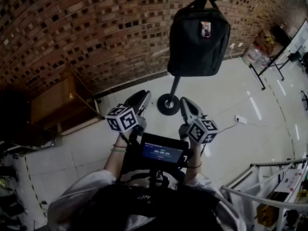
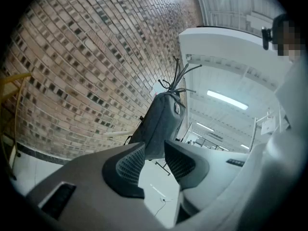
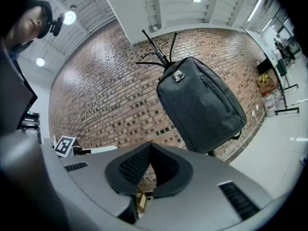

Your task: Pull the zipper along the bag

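White sleeves [image 1: 79,189] are worn; the grey left gripper [image 1: 140,99] and right gripper [image 1: 187,106] are topped with black-and-white marker cubes [image 1: 122,118].

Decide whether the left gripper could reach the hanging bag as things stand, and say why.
Probably yes. The left gripper is open and empty, and only bare floor separates it from the bag on the stand, though it is some way off.

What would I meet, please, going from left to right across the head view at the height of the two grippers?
wooden shelf unit → left gripper → stand base → right gripper → white plug box on the floor
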Available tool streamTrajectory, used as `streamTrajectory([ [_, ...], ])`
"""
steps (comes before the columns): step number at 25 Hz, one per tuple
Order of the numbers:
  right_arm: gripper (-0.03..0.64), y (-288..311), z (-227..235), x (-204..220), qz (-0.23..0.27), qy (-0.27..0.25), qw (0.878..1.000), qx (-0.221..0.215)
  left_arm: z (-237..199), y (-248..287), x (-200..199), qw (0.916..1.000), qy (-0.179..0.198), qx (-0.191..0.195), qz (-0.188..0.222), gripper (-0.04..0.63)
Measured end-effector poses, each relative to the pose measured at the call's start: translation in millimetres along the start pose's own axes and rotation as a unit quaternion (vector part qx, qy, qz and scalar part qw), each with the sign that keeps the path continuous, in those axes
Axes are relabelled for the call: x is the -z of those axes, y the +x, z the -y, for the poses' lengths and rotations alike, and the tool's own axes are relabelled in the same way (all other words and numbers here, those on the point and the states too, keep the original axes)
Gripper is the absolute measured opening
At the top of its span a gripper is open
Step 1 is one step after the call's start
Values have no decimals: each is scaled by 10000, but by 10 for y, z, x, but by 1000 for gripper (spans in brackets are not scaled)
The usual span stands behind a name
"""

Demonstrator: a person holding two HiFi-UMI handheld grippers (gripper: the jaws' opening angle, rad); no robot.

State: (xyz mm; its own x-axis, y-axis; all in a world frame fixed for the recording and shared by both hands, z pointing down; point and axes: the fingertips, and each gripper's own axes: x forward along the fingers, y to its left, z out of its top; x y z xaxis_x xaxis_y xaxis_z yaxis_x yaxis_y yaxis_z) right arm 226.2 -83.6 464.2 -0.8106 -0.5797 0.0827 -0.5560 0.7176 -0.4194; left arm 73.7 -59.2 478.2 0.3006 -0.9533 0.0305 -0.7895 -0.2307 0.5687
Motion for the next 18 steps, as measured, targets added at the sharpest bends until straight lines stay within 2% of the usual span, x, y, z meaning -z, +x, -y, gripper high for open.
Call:
streamTrajectory([
  [4, 0, 309, 68, -73, 145, -31, 9997, 170, -263, 308, -205, 9995, -145, 262, -50, 130],
  [8, 0, 615, 166, -211, 443, 55, 9977, 500, -488, 621, -299, 9969, -69, 638, -456, 130],
  [11, 1, 930, 164, -351, 647, 79, 9953, 723, -664, 860, -498, 9925, -157, 1024, -650, 130],
  [15, 0, 1301, 156, -487, 746, -9, 9921, 1008, -822, 1231, -730, 9827, -431, 1572, -877, 130],
  [18, 2, 1386, 213, -514, 855, -34, 9876, 1314, -819, 1481, -690, 9697, -514, 2021, -1274, 130],
])
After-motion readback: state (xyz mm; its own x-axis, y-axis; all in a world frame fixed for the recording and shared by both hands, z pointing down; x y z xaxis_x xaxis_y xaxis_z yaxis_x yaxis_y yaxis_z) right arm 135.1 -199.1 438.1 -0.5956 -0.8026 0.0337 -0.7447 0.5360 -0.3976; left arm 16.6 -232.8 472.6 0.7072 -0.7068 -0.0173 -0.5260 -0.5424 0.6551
